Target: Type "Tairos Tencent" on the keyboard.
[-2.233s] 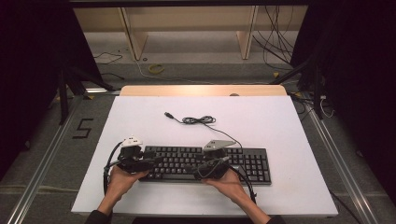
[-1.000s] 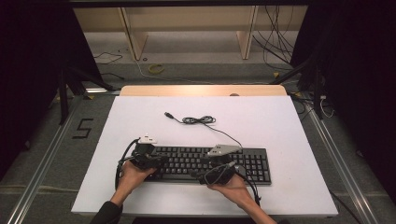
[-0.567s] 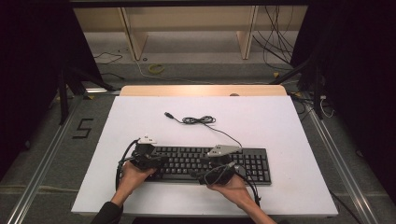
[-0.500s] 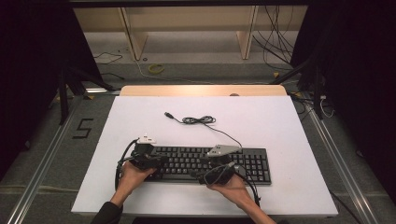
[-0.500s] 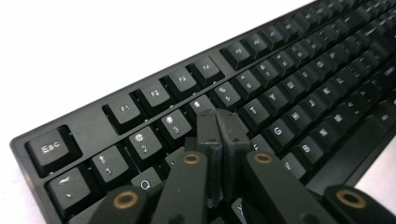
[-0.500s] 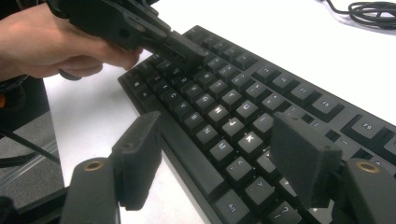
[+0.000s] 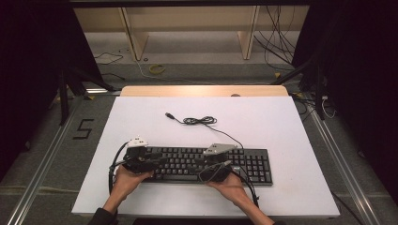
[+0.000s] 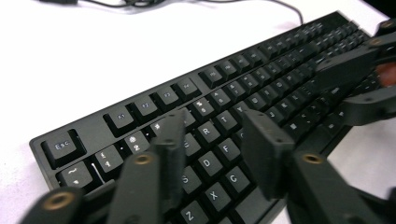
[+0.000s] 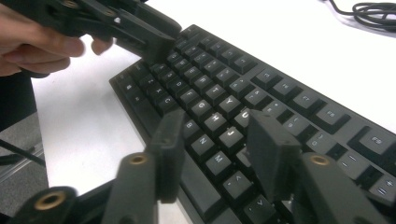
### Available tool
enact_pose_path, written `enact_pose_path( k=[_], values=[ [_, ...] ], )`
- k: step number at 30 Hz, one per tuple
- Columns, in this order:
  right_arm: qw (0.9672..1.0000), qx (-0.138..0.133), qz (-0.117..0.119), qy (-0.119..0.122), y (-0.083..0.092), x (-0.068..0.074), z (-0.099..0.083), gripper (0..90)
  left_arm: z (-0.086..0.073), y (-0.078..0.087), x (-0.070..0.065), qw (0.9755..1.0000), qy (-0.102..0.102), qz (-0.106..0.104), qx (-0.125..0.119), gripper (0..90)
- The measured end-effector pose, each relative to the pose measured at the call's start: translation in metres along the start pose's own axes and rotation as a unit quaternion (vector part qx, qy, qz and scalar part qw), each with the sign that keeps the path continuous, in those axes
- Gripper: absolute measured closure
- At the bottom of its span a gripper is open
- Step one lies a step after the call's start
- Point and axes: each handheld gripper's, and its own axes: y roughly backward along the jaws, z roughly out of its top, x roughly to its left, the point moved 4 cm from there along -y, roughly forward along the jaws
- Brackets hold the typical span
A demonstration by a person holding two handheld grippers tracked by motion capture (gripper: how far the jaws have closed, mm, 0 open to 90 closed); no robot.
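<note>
The black keyboard point(image 7: 206, 164) lies flat near the front edge of the white table point(image 7: 281, 122), its long side running across, and both claws hang over it.

The left claw point(image 7: 159, 161) sits over the left end of the keyboard. In the left gripper view its two black jaws stand about half apart above the letter keys, around the E, D and F region, with nothing between them but the keys below; the pads point(image 8: 170, 140) press on no object. Its jaws have just been opening from fully shut.

The right claw point(image 7: 199, 161) hovers over the middle of the keyboard, pointing toward the left claw. In the right gripper view its jaws are likewise about half apart over the keys near H, J and N, and nothing is gripped; whether a pad point(image 9: 271, 144) rests on a key I cannot tell. Its jaws have just been closing from a wide spread.

Against the frame from a second ago, the left hand point(image 7: 126, 180) has shifted slightly and lifted a little, while the right hand point(image 7: 232, 185) sits in much the same spot. The keyboard lies where it did.

Beyond the keyboard, its black cable point(image 7: 202, 121) lies coiled loosely on the table, the plug end pointing away to the left.
</note>
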Motion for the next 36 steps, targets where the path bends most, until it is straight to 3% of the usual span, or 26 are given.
enact_pose_path(
  k=[5, 17, 36],
  values=[
    [1.0000, 0.007, 0.000, 0.004, -0.007, 0.002, 0.001, 71.9, -0.001, 0.008, -0.002, 0.9996, 0.002, -0.008, -0.025, 45.9],
    [0.9992, 0.037, -0.001, 0.015, -0.026, 0.005, 0.000, 89.7, -0.014, 0.020, -0.006, 0.9987, 0.009, -0.014, -0.049, 36.5],
    [0.9980, 0.059, -0.005, 0.023, -0.038, 0.009, -0.004, 90.0, -0.027, 0.023, -0.011, 0.9985, 0.006, -0.015, -0.052, 32.1]
  ],
)
